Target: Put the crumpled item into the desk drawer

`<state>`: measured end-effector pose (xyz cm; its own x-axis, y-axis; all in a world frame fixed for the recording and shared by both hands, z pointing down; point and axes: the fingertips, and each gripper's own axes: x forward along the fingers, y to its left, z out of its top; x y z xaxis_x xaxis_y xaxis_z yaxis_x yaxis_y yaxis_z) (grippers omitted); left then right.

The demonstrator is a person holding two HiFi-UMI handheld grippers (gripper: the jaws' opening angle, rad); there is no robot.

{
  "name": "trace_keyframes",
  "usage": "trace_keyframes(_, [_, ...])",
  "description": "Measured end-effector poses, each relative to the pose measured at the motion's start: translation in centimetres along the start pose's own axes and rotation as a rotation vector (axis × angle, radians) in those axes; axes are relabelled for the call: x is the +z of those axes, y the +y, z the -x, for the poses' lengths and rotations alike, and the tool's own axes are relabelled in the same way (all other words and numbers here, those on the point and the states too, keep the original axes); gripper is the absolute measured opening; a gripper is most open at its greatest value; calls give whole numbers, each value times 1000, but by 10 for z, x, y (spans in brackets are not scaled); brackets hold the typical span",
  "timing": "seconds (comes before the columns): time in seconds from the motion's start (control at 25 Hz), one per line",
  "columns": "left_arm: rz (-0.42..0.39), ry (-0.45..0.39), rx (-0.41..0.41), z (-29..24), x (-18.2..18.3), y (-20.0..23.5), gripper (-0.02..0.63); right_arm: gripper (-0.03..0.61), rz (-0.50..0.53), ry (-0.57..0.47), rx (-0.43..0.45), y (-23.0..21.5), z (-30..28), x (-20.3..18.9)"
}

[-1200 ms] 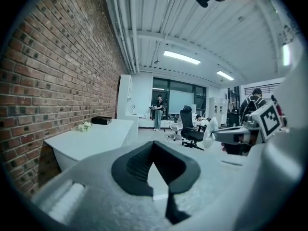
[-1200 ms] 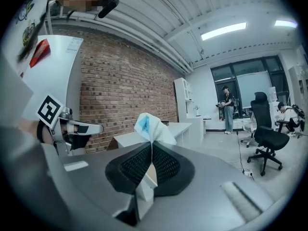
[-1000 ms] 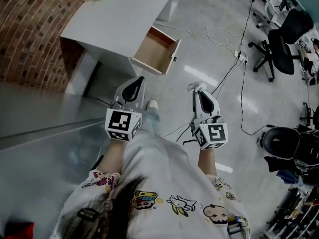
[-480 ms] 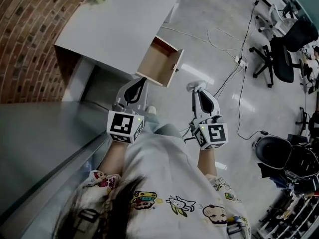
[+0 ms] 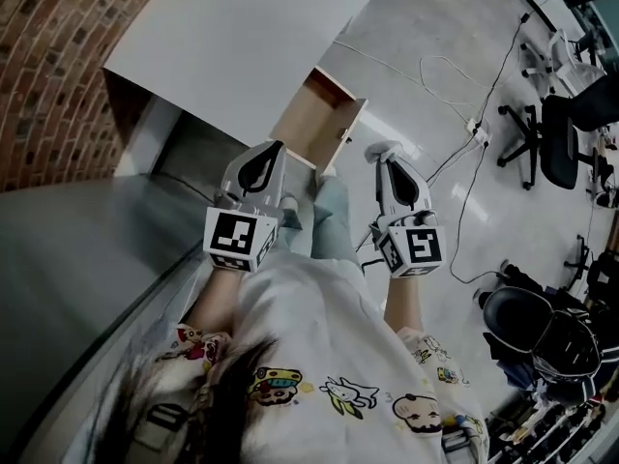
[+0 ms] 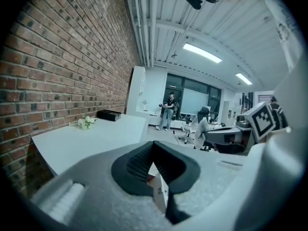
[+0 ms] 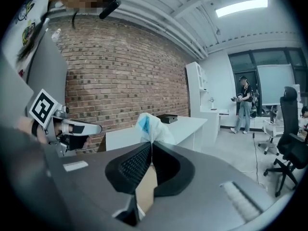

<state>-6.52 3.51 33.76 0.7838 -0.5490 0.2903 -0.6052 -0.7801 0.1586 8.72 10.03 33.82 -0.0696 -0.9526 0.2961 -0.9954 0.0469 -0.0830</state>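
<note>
A white desk (image 5: 253,37) stands ahead with its wooden drawer (image 5: 317,116) pulled open toward me. The crumpled item (image 7: 150,125), white with a blue patch, is pinched at the tips of my right gripper (image 7: 152,148), whose jaws are shut on it. In the head view the right gripper (image 5: 385,156) holds that item (image 5: 378,147) just right of the drawer's front. My left gripper (image 5: 272,155) hovers at the drawer's near left side. Its jaws (image 6: 154,146) meet with nothing between them. The right gripper view also shows the left gripper (image 7: 55,126) off to the left.
A brick wall (image 5: 53,56) runs along the left. Cables (image 5: 455,143) trail over the floor on the right, near office chairs (image 5: 571,138). Flowers (image 6: 85,122) and a black box (image 6: 109,114) lie on the desk top. A person (image 7: 243,105) stands far off.
The desk and open drawer have come closer in the head view. Both grippers now sit right at the drawer's front. The right gripper still grips the crumpled item.
</note>
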Motion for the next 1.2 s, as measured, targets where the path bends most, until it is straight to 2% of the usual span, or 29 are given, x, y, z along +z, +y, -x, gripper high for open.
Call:
trace_keyframes(0.28, [20, -28, 115, -57, 25, 28, -2, 15, 31, 15, 118, -40, -67, 19])
trace_keyframes(0.6, [40, -22, 248, -121, 49, 28, -2, 14, 59, 44, 263, -100, -126, 46])
trace_keyframes(0.84, [68, -12, 319, -128, 40, 39, -2, 15, 95, 80, 350, -105, -156, 42])
trace_keyframes(1.2, [102, 27, 345, -126, 14, 54, -2, 15, 127, 170, 403, -92, -180, 13])
